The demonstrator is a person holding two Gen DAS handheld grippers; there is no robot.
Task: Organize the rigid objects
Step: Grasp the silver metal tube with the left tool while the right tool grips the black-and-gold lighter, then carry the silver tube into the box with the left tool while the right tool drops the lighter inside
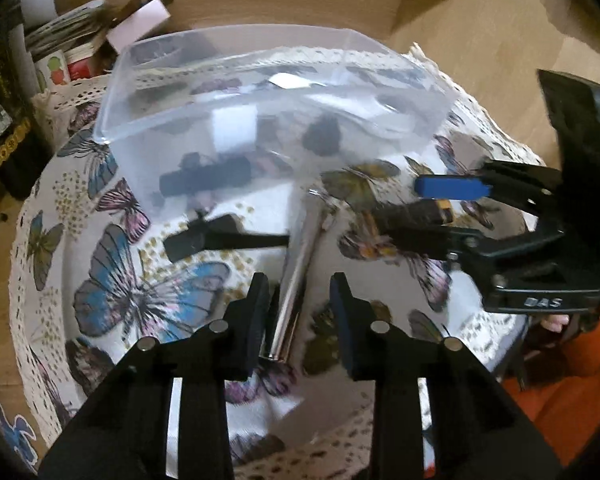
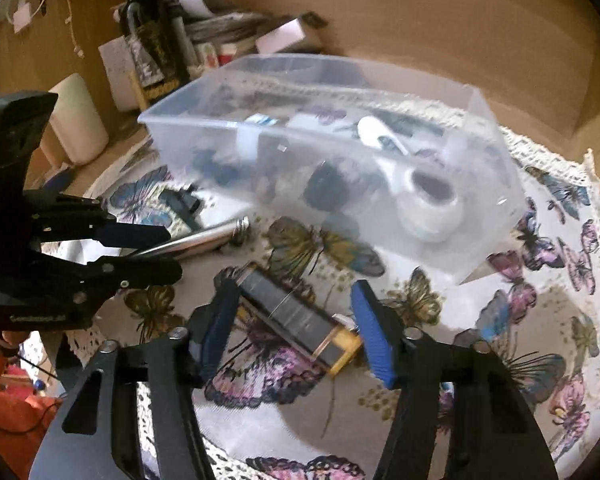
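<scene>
A clear plastic bin (image 1: 140,92) (image 2: 480,128) holding several small items stands on the butterfly-print cloth. A silver metal rod (image 1: 298,280) (image 2: 188,245) lies in front of it. My left gripper (image 1: 300,300) is open, its jaws on either side of the rod's near end; it also shows in the right wrist view (image 2: 172,252). A dark rectangular block with a yellow end (image 2: 300,318) (image 1: 416,214) lies on the cloth. My right gripper (image 2: 296,328) is open, its jaws on either side of the block; it also shows in the left wrist view (image 1: 436,204).
A black clip-like object (image 1: 216,236) (image 2: 182,202) lies left of the rod by the bin. A dark bottle (image 2: 152,36), a white jar (image 2: 78,118) and stacked papers (image 1: 72,24) stand behind the round table. The table edge (image 1: 24,280) has lace trim.
</scene>
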